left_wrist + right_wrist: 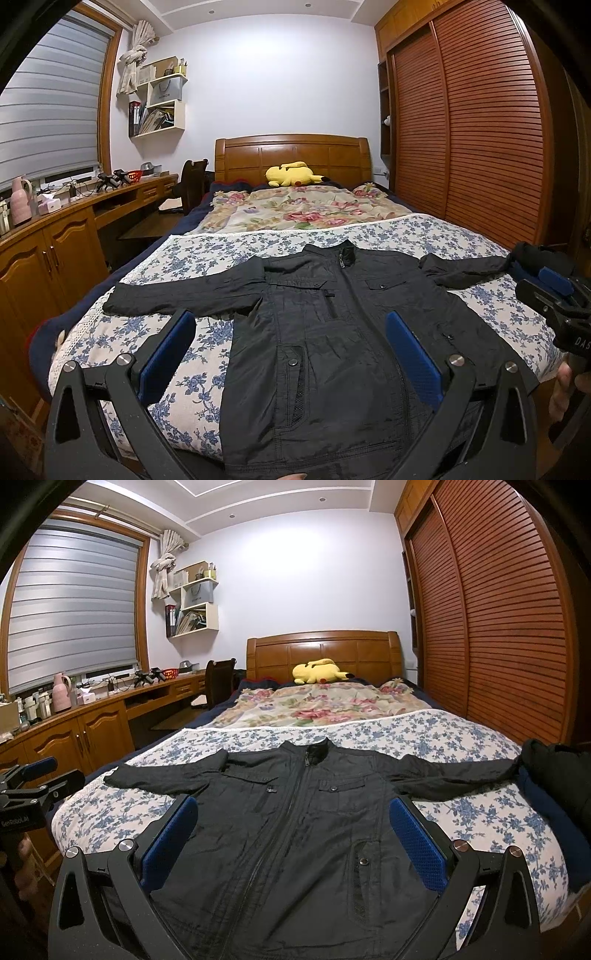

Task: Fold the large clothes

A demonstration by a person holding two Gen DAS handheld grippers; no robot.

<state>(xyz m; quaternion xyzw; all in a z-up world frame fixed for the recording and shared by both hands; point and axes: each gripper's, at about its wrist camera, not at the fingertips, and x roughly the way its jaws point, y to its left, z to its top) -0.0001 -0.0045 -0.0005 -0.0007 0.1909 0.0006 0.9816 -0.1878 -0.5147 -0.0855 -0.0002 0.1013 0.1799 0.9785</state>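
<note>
- Both sets of jaws are spread wide apart and grab nothing.
- The left gripper hangs over the bottom part of the black jacket, a bit to its left side. One blue pad is over the sheet and the other is over the jacket.
- The right gripper hangs over the bottom part of the jacket too, with both blue pads over the dark cloth.
- The black jacket lies flat on the bed, front side up, on the blue flowered sheet. Its zipper is closed up to the collar.
- Both sleeves stretch out to the sides. The collar points to the wooden headboard.
- The end of one sleeve touches a dark pile of clothes at the right edge of the bed.
- Past the jacket lies a quilt with pink flowers.
- A yellow plush toy rests by the headboard.
- A long wooden desk runs along the left wall under the window blinds. A pink jug and other small things stand on it.
- White wall shelves hold books and a bag.
- A brown slatted wardrobe fills the right wall.
- A bit of a hand shows at the right edge of the left camera's view.
</note>
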